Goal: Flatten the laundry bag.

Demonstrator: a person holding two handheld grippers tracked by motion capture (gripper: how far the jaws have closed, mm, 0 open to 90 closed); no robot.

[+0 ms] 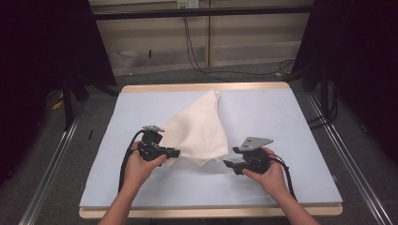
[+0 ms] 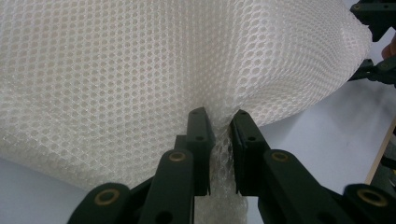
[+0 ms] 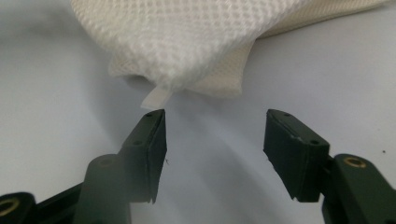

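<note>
One white mesh cloth (image 1: 199,129) on table (image 1: 281,140), left tool (image 2: 219,128) pinching its edge

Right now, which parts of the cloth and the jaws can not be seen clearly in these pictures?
- High view: the left gripper jaws' grip on the white mesh cloth is too small to judge.
- Left gripper view: the cloth runs past the top and left edges; the pinched part is hidden between the jaws.
- Right gripper view: the cloth's corner is blurred and cut off at the top, ahead of the right gripper.
</note>
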